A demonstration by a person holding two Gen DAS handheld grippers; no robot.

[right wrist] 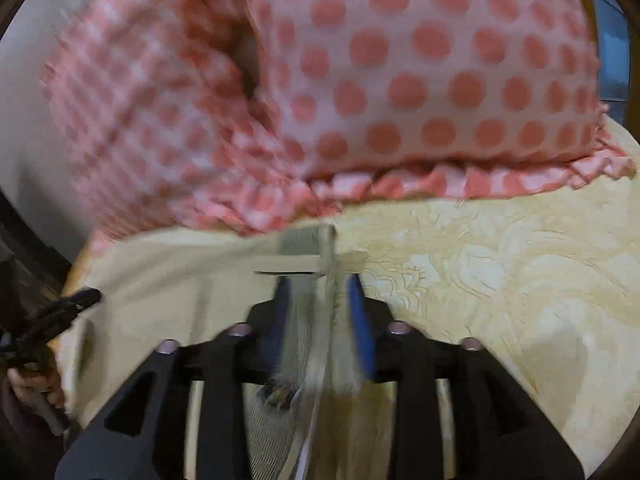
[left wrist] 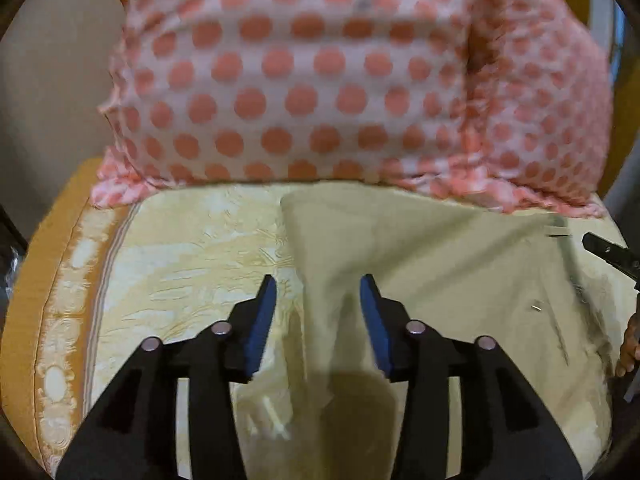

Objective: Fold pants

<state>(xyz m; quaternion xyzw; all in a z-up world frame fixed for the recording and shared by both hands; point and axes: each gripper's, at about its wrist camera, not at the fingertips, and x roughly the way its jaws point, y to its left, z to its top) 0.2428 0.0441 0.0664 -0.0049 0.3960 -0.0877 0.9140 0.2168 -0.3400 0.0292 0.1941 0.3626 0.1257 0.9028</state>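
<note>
Pale khaki pants (left wrist: pixel 420 264) lie spread on a cream patterned bedspread (left wrist: pixel 192 256). My left gripper (left wrist: pixel 318 286) is open above the pants' left edge, its blue pads apart, holding nothing. My right gripper (right wrist: pixel 320 288) has its blue pads partly apart with the pants' waistband edge (right wrist: pixel 316 248) standing between them; the view is blurred and I cannot tell if the pads press it. The pants (right wrist: pixel 168 280) spread to the left in the right wrist view. The right gripper's tip (left wrist: pixel 608 254) shows at the left wrist view's right edge, the left gripper's tip (right wrist: pixel 68 308) at the right wrist view's left.
A large pink pillow with coral polka dots (left wrist: pixel 320 80) stands at the back of the bed; it also shows in the right wrist view (right wrist: pixel 400 80). The bedspread has an orange border (left wrist: pixel 44 280) at the left edge. A pale wall (left wrist: pixel 52 80) is behind.
</note>
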